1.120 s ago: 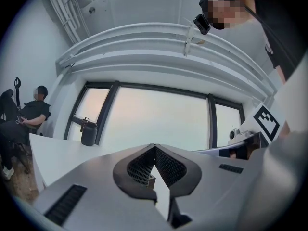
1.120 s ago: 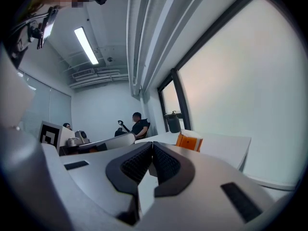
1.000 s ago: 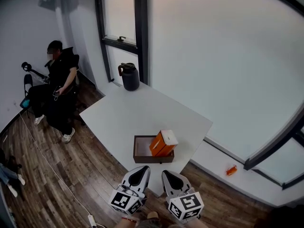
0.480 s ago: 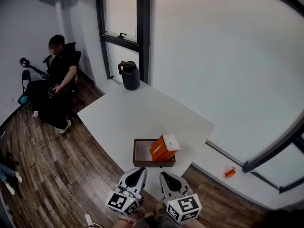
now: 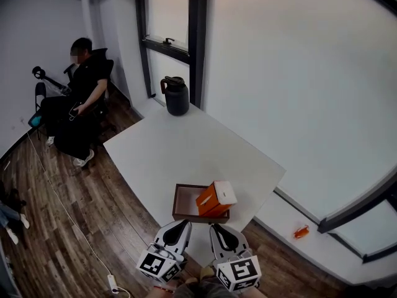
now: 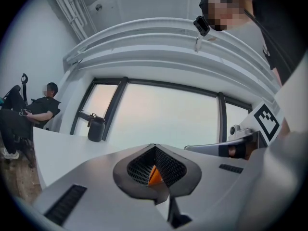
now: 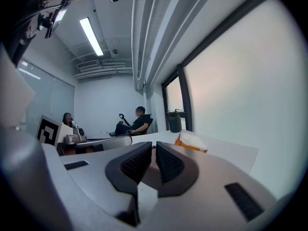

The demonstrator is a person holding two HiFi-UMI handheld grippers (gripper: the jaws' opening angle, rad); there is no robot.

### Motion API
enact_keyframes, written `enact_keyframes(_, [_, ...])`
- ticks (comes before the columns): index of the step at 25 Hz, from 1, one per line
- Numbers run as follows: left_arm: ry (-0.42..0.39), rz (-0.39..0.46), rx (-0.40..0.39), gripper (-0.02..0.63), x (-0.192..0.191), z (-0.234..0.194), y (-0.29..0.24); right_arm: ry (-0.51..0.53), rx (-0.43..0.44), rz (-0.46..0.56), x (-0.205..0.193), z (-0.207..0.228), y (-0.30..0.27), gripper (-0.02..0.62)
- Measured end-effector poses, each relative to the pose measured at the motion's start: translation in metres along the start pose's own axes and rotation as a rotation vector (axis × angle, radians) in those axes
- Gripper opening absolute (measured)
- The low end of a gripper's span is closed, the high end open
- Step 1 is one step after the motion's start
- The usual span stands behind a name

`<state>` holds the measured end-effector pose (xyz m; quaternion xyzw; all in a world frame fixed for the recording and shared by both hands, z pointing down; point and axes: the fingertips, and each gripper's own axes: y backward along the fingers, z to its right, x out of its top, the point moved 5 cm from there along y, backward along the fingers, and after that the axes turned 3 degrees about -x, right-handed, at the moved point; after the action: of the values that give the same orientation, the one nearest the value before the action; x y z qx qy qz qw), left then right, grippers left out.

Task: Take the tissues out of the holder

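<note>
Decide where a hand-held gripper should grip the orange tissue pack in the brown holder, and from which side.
Probably its raised, white-topped end, from above: the orange tissue pack leans tilted at the right end of the brown holder, so that end stands clear of the walls.

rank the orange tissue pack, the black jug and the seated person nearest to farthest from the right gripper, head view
From the right gripper:
1. Orange tissue pack, in the holder ahead.
2. Black jug, far corner of the table.
3. Seated person, far left, beyond it.
</note>
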<state>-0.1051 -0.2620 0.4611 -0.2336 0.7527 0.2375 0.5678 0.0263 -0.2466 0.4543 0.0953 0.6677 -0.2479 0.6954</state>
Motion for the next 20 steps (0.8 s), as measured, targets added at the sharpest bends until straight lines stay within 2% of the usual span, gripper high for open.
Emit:
enact_keyframes(3, [0.009, -0.011, 0.023, 0.005, -0.002, -0.002, -0.003, -0.005, -0.017, -0.004, 0.0, 0.007, -0.003, 0.009])
enact_keyframes(11, [-0.005, -0.01, 0.063, 0.005, -0.007, -0.013, -0.015, -0.087, -0.049, -0.044, 0.002, 0.035, -0.019, 0.188])
enact_keyframes(20, [-0.019, 0.001, 0.118, 0.005, -0.002, -0.035, -0.016, -0.124, -0.081, -0.041, 0.003, 0.054, -0.03, 0.315])
